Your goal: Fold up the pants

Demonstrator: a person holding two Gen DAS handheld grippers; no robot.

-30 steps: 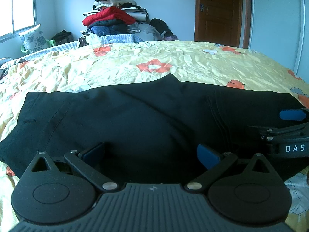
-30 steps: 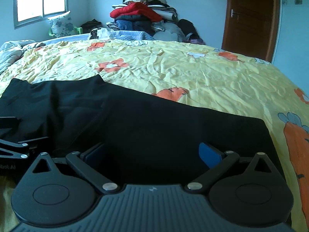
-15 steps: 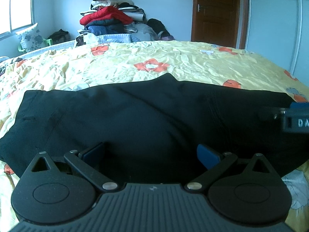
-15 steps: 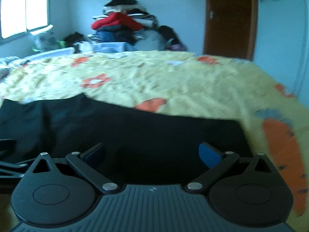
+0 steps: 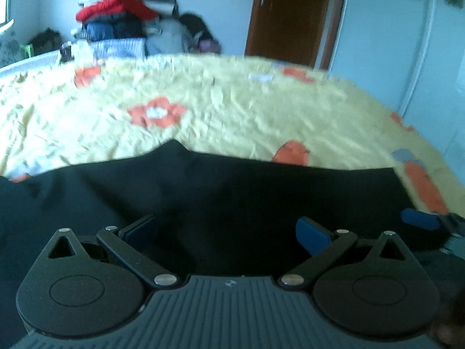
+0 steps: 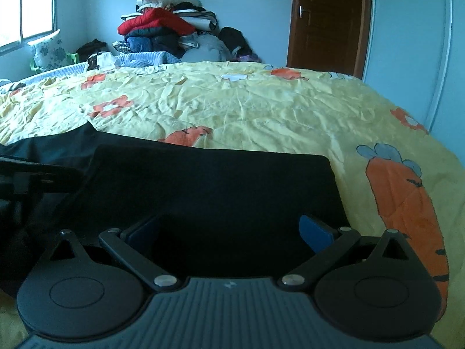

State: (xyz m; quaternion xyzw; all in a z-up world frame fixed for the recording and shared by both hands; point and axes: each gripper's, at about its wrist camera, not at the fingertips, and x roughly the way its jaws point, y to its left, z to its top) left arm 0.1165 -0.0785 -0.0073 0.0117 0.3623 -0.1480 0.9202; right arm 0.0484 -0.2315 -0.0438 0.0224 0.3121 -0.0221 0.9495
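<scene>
The black pants [image 5: 232, 192] lie flat across the near part of a yellow flowered bedspread [image 5: 232, 107]; they also show in the right wrist view [image 6: 215, 186], with their right end edge near a carrot print. My left gripper [image 5: 228, 232] is open low over the pants' middle, holding nothing. My right gripper [image 6: 229, 231] is open over the pants' right end, holding nothing. The right gripper's blue fingertip [image 5: 418, 219] shows at the right edge of the left wrist view. The left gripper's black body [image 6: 29, 180] shows at the left edge of the right wrist view.
A pile of clothes [image 6: 165, 29] is stacked at the far side of the bed. A brown door [image 6: 328, 20] and white wardrobe [image 6: 421, 43] stand to the right. A window [image 6: 26, 3] and pillow [image 6: 48, 52] are at the far left.
Both grippers have shifted right along the pants toward the right end. The left wrist view is now blurred from motion. Both stay open.
</scene>
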